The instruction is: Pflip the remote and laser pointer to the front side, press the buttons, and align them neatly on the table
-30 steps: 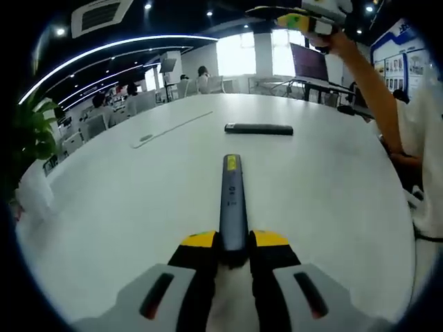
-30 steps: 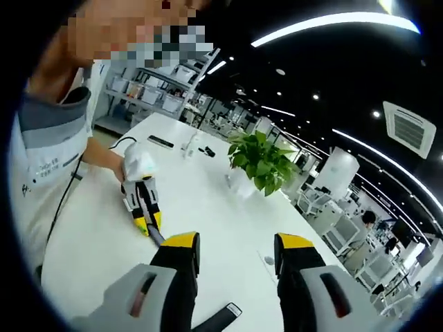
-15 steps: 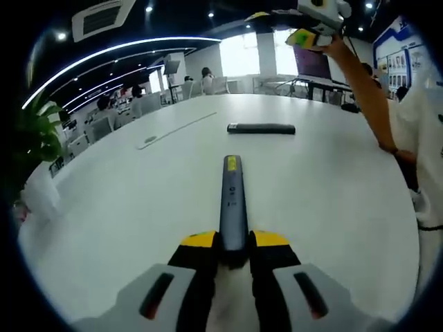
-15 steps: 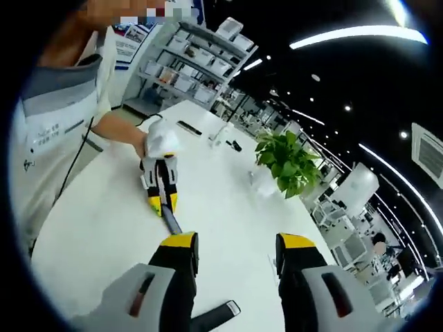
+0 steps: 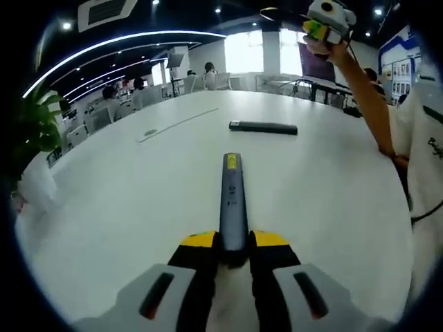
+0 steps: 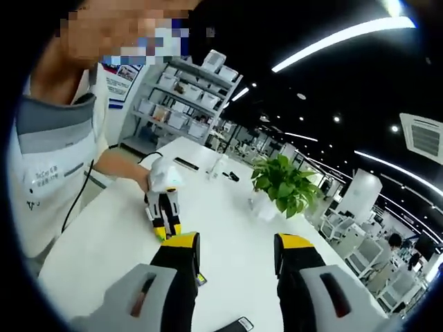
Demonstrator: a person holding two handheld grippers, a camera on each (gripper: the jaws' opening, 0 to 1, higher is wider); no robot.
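Left gripper [image 5: 234,243] clamped on near end of laser pointer [image 5: 232,197], which lies flat on white table [image 5: 124,200], yellow label up, pointing away. Remote [image 5: 263,127] farther out on table, lying crosswise, well apart from pointer. Right gripper [image 6: 235,252] raised high above table, jaws apart, holding nothing; seen in left gripper view up at top right [image 5: 325,19]. Potted plant [image 6: 284,185] beyond, on table.

Risk: pointer pivots or skids if grip opens unevenly, spoiling alignment with remote. Right gripper far off, long descent could knock remote askew.
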